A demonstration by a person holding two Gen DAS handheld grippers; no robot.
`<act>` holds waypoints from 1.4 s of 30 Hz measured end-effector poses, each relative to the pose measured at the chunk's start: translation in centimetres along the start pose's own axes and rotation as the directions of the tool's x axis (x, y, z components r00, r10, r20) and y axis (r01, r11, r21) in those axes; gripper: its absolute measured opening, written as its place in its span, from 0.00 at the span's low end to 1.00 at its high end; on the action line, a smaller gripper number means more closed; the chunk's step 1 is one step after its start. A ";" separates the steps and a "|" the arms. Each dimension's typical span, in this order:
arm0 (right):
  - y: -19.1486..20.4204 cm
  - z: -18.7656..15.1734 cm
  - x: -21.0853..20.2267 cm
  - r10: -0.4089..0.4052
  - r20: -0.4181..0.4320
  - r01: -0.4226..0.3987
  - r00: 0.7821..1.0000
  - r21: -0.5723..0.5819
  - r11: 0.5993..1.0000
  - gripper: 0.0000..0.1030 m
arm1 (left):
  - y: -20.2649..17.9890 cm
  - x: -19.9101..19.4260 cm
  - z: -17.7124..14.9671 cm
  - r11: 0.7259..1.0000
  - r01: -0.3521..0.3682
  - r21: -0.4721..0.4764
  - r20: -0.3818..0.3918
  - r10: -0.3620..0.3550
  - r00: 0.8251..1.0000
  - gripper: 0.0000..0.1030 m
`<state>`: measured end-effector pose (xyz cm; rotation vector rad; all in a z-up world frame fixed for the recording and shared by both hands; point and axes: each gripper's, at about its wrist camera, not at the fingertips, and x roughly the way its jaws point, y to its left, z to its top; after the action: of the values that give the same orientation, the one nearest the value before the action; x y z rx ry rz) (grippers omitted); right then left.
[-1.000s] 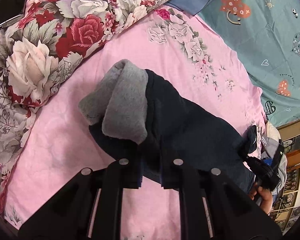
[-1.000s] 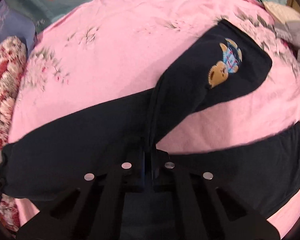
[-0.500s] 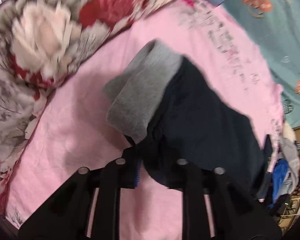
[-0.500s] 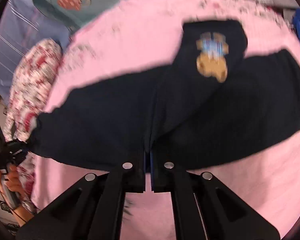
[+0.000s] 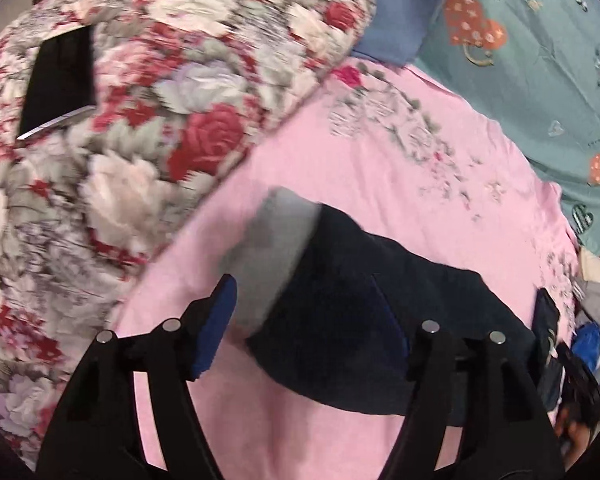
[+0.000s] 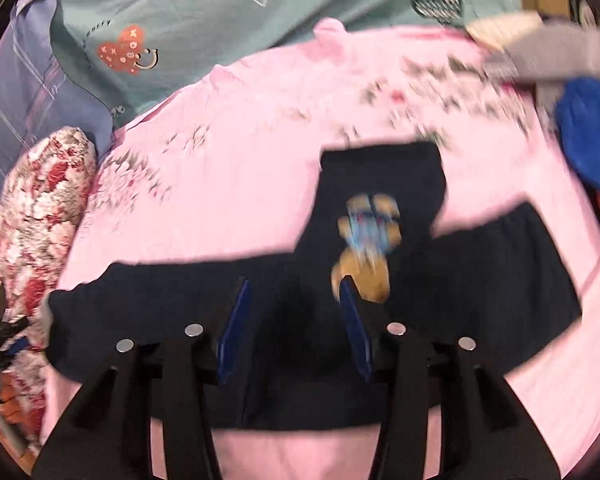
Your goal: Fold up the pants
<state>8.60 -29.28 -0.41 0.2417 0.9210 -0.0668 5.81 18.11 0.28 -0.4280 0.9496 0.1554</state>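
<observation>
Both grippers are opening. The left gripper [image 5: 300, 312] has its jaws wide apart over the dark pants [image 5: 364, 320] at frame centre; the right gripper [image 6: 296, 320] likewise, above the pants' bear print [image 6: 366, 248]. Nothing is clamped.

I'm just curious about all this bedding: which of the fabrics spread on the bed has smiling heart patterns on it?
The teal sheet at the far side carries the orange smiling hearts. The pink sheet has small flower sprigs, and the quilt has big red and white roses.
</observation>
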 end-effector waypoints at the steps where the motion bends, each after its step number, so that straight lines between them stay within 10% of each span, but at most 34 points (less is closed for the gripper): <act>1: 0.9 0.8 1.0 -0.050 -0.002 0.050 0.999 -0.030 0.998 0.57 | -0.8 0.4 -0.2 1.000 0.016 0.016 -0.015 -0.016 1.000 0.69; 8: 3.2 3.5 9.8 -0.281 -0.121 0.252 0.952 -0.213 0.944 0.54 | -4.8 3.7 -3.7 0.990 0.045 0.130 -0.140 -0.027 0.990 0.71; 10: 1.8 4.1 9.7 -0.197 -0.153 0.176 0.968 -0.141 0.974 0.25 | -4.9 4.4 -4.2 0.990 0.051 0.130 -0.162 -0.029 0.986 0.71; 11: -0.1 4.3 9.1 -0.156 -0.168 0.149 0.973 -0.055 0.987 0.03 | -4.9 4.9 -4.2 0.990 0.039 0.134 -0.165 -0.016 0.986 0.71; 18: -10.1 -2.2 -6.9 -0.091 0.189 0.046 0.978 0.227 0.973 0.00 | -4.8 5.1 -4.3 0.987 0.010 0.163 -0.148 0.014 0.989 0.78; 23: -18.7 -8.3 -6.9 -0.179 0.041 0.148 0.983 0.400 0.905 0.00 | -5.9 5.7 -4.6 0.974 -0.028 0.226 -0.134 0.060 0.989 0.78; 27: -14.6 -6.0 -6.1 -0.229 0.050 0.209 0.972 0.259 0.943 0.08 | -5.7 5.2 -4.7 0.980 -0.015 0.197 -0.144 0.044 0.989 0.78; 29: -10.1 -2.8 -4.4 -0.182 0.082 0.172 0.980 0.112 0.979 0.68 | -5.6 4.5 -5.0 0.985 0.013 0.174 -0.155 0.014 0.988 0.79; 36: 1.7 3.3 6.2 -0.208 -0.100 0.186 0.973 -0.198 0.962 0.74 | -5.7 3.5 -5.8 0.985 0.050 0.165 -0.173 -0.021 0.985 0.82; 42: -1.4 3.4 8.0 -0.205 -0.176 0.190 0.963 -0.101 0.977 0.04 | -5.9 3.8 -6.0 0.977 0.039 0.208 -0.178 -0.002 0.984 0.82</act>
<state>15.86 -31.10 -5.07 0.0783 1.1293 -0.1925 5.32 10.00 -4.21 -0.2579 1.1241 -0.0036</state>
